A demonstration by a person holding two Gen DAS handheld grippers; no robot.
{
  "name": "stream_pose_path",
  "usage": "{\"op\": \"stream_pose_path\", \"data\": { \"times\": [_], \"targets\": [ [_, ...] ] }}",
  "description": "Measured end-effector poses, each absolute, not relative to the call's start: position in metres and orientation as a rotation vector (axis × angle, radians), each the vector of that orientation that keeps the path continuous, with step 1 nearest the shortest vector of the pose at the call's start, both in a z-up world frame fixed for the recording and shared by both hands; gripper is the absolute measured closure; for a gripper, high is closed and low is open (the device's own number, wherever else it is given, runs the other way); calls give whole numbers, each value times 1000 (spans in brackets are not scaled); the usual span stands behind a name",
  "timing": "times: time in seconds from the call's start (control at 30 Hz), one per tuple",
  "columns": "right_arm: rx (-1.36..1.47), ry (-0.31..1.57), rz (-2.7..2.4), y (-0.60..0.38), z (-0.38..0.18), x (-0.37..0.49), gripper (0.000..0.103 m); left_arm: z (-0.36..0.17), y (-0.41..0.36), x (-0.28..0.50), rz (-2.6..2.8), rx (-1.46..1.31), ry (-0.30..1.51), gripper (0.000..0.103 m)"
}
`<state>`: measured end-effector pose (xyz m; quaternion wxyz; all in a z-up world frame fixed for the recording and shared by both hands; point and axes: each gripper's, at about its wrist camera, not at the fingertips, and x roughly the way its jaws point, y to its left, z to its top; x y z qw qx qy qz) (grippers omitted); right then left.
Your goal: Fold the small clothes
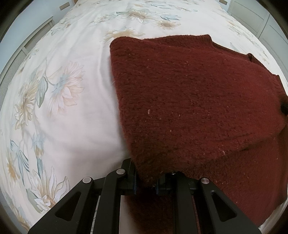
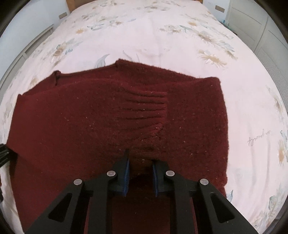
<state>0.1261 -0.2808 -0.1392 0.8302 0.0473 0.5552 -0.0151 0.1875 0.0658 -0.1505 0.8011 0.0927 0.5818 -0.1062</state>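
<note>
A dark red knitted sweater [image 1: 198, 100] lies partly folded on a bed; it also fills the middle of the right wrist view [image 2: 108, 115], with a ribbed cuff on top. My left gripper [image 1: 146, 180] is shut on the sweater's near left edge, cloth bunched between its fingers and lifted. My right gripper [image 2: 141, 163] holds a fold of the sweater between its blue-padded fingers [image 2: 126, 172]. The right gripper's tip shows at the far right of the left wrist view [image 1: 284, 108]. The left gripper shows at the left edge of the right wrist view [image 2: 3, 154].
The bed has a white sheet with a pale flower print [image 1: 59, 100], also in the right wrist view [image 2: 252, 108]. Pale cabinets and wall panels [image 2: 261, 28] stand beside the bed. A wooden headboard [image 2: 71, 4] shows at the far end.
</note>
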Motion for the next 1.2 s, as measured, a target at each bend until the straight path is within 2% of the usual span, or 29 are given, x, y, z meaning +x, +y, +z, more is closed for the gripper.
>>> {"op": "stream_pose_path", "data": {
  "times": [0.2,0.27,0.43,0.47,0.5,0.53,0.57,0.67,0.73,0.77,0.8,0.9,1.07,1.2],
  "targets": [
    [64,1163,-54,-273,-146,130,77,-150,73,181,-218,174,1208,88],
    [53,1155,-65,-272,-146,129,63,-149,73,178,-215,180,1195,88],
    [133,1145,-69,-291,-137,119,44,-140,75,172,-205,185,1204,85],
    [138,1139,-75,-295,-133,116,38,-138,76,171,-200,185,1213,78],
    [139,1130,-81,-297,-129,114,34,-135,78,168,-191,192,1220,63],
    [139,1120,-84,-299,-124,111,26,-130,80,165,-181,205,1220,54],
    [140,1106,-87,-301,-118,108,23,-126,81,163,-180,208,1214,41],
    [145,1063,-85,-303,-102,101,21,-102,85,155,-225,152,1187,24],
    [150,1045,-68,-298,-94,99,19,-87,83,152,-247,116,1165,11],
    [153,1039,-55,-295,-91,99,17,-80,80,152,-254,107,1149,1],
    [152,1034,-42,-289,-89,99,16,-73,75,151,-265,99,1130,1],
    [109,1017,-23,-268,-86,101,1,-58,51,151,-322,81,1069,1],
    [30,1017,19,-230,-96,109,0,-64,0,161,-339,135,1025,1],
    [-19,1038,20,-207,-120,115,0,-96,-20,167,-308,177,1047,1]
  ]
}}
